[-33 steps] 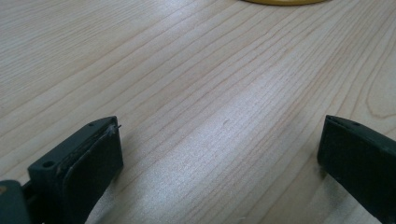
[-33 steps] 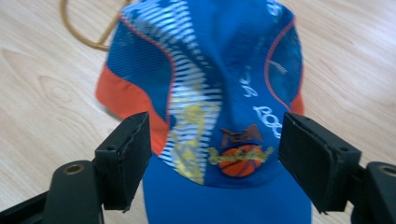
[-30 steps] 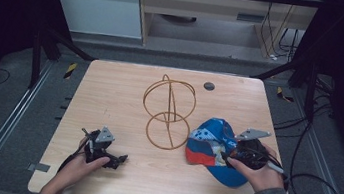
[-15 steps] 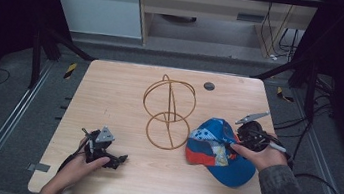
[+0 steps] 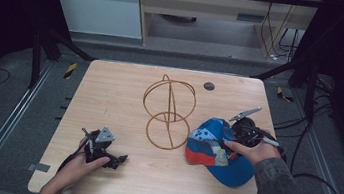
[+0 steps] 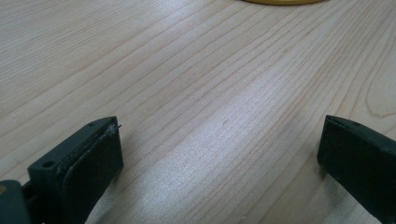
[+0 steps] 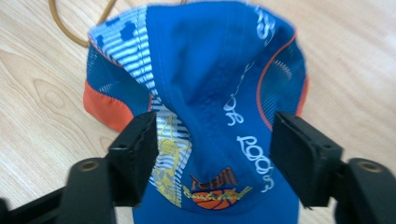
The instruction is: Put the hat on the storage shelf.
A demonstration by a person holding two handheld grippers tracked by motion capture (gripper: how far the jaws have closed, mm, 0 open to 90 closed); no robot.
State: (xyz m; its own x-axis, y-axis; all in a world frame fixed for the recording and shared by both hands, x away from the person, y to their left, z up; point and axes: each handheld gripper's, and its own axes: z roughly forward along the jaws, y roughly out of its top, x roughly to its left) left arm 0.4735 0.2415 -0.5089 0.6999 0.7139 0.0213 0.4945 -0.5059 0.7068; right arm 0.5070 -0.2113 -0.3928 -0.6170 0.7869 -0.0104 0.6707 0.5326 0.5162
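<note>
1. Pale wood with a fine grain forms the table (image 5: 126, 86), a square top on a dark frame above a grey floor.
2. A wire stand (image 5: 168, 111) of golden-brown hoops rises near the middle of the table, one round hoop flat on the wood and upright hoops above it.
3. A blue cap (image 5: 216, 150) with orange trim, white lettering and a basketball print lies on the near right part of the table, just right of the stand's base hoop; whether the two touch cannot be told.
4. The right gripper (image 7: 212, 154) hangs over the cap, held by the person's right hand (image 5: 253, 150). In the right gripper view its jaws stand wide apart, one on each side of the cap's blue crown, and they grip nothing.
5. The left gripper (image 6: 219, 149) sits low over bare wood at the near left of the table, held by the left hand (image 5: 77, 165). Its jaws are spread wide with nothing between them, well apart from the cap.
6. A small dark disc (image 5: 208, 86) lies on the far part of the table, beyond the stand.
</note>
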